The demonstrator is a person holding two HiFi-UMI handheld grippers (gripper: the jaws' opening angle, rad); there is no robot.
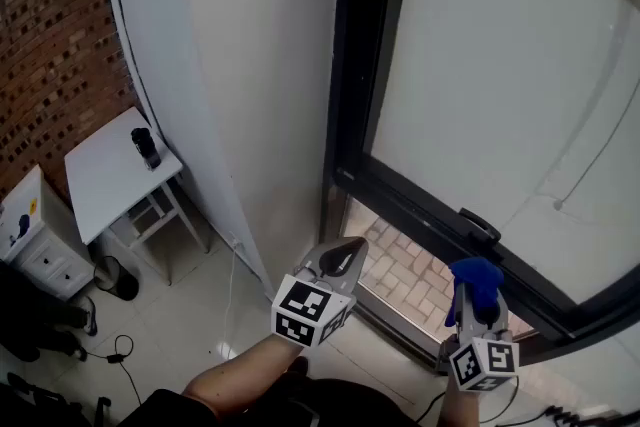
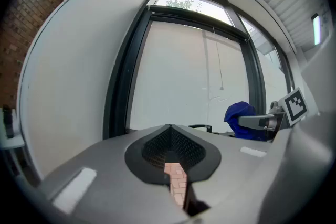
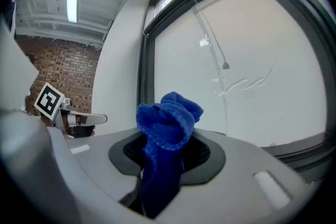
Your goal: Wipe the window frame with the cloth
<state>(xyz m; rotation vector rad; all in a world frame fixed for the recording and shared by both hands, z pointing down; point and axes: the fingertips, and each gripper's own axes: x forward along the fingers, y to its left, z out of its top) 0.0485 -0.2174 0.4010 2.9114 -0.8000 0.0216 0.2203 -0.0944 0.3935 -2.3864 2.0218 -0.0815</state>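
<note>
The dark window frame (image 1: 358, 65) rises up the middle of the head view, and its bottom rail (image 1: 420, 210) slants down to the right. My right gripper (image 1: 474, 303) is shut on a bunched blue cloth (image 1: 476, 277), held just below that rail and apart from it. In the right gripper view the cloth (image 3: 169, 122) sticks up out of the jaws and hides the tips of my right gripper (image 3: 167, 140). My left gripper (image 1: 350, 248) is shut on nothing, near the frame's lower left corner. The left gripper view shows the frame (image 2: 119, 76) ahead and the cloth (image 2: 239, 117) to the right.
A black handle (image 1: 478, 225) sits on the bottom rail. A white wall panel (image 1: 230, 65) borders the frame on the left. Lower left stand a small white table (image 1: 100, 183) with a dark object (image 1: 146, 147), a white cabinet (image 1: 32, 237) and cables (image 1: 118, 351) on the tiled floor.
</note>
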